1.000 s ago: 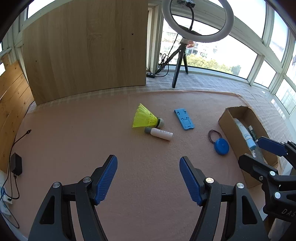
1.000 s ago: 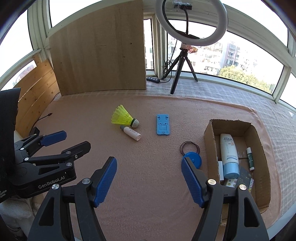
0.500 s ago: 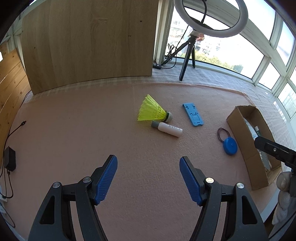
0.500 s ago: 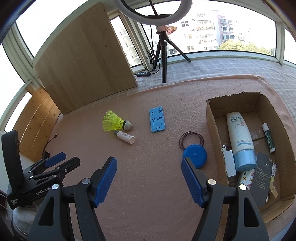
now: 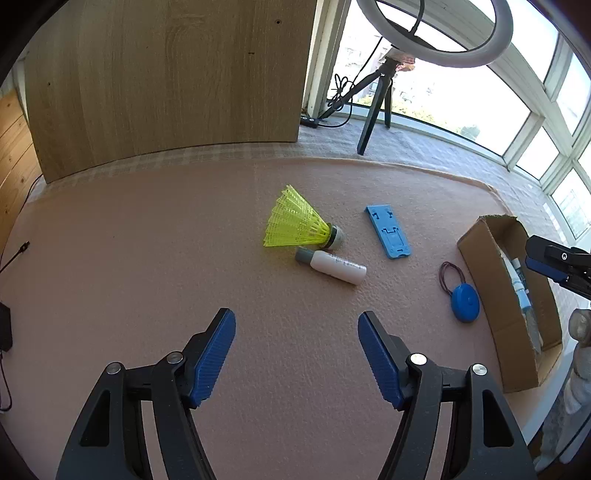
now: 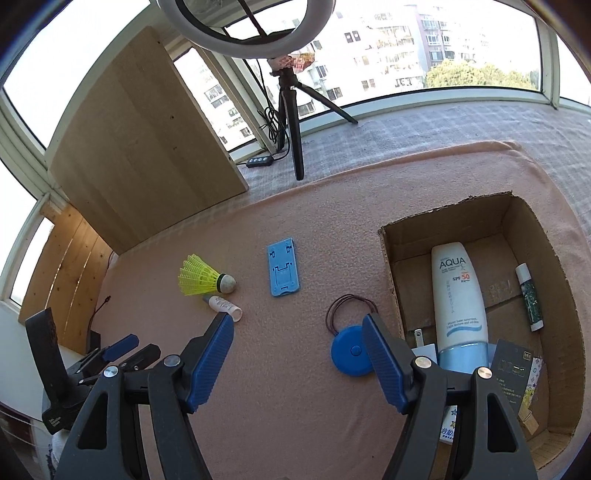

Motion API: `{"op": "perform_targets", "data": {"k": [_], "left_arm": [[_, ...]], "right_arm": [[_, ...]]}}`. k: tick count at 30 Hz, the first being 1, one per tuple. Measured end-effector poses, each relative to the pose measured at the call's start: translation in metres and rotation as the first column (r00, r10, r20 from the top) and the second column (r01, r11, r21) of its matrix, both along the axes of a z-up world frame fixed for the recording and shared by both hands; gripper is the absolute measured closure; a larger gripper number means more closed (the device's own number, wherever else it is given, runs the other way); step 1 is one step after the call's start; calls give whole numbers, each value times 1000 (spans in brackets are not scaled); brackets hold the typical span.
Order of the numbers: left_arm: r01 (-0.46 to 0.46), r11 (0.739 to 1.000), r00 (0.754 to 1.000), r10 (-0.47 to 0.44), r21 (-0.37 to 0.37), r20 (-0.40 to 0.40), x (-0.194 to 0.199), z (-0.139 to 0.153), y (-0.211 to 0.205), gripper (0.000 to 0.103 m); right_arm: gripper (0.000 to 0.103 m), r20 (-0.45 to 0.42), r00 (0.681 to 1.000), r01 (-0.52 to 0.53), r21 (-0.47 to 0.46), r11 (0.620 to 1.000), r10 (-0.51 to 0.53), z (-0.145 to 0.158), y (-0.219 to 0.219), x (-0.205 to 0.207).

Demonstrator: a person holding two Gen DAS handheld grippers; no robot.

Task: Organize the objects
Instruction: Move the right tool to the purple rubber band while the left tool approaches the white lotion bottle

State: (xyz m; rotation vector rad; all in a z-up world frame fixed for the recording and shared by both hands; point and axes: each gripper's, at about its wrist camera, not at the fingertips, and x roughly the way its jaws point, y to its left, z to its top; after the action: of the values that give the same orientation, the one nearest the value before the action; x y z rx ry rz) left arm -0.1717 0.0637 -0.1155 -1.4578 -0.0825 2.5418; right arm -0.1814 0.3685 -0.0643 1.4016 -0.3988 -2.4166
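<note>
**Five loose things on the pink mat, one box half filled**

Counted from here: one yellow shuttlecock (image 5: 295,223), one small white bottle (image 5: 334,266) lying just beside it, one blue phone stand (image 5: 388,232) flat on its back, one blue round case (image 6: 351,351) and one dark hair band (image 6: 349,309) looped against it. All five lie on the pink mat (image 5: 147,258), to the left of the cardboard box (image 6: 388,266).

Inside the box lie one white sunscreen tube (image 6: 457,295) with a pale blue cap, one slim stick (image 6: 530,297) and a few cards (too jumbled to count).

Behind the mat stands a ring light (image 5: 434,33) on a tripod, with a wooden board (image 5: 166,81) leaning by the window.

The left gripper (image 5: 296,332) hangs over bare mat, jaws spread with nothing between them. The right gripper (image 6: 298,334) is likewise spread and empty; its right finger partly covers the round case.
</note>
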Motion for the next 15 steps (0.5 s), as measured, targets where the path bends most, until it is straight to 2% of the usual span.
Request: {"op": "perform_targets", "data": {"k": [6, 11, 15], "left_arm": [[25, 1000, 999, -25, 11, 22, -18, -10, 16, 36], [43, 999, 998, -44, 28, 39, -30, -19, 28, 39], [51, 998, 997, -52, 33, 54, -37, -25, 33, 41]], "right_arm": [[36, 47, 999, -14, -45, 999, 16, -6, -2, -20], [48, 119, 992, -39, -73, 997, 48, -21, -10, -33], [57, 193, 979, -53, -52, 997, 62, -42, -21, -44]]}}
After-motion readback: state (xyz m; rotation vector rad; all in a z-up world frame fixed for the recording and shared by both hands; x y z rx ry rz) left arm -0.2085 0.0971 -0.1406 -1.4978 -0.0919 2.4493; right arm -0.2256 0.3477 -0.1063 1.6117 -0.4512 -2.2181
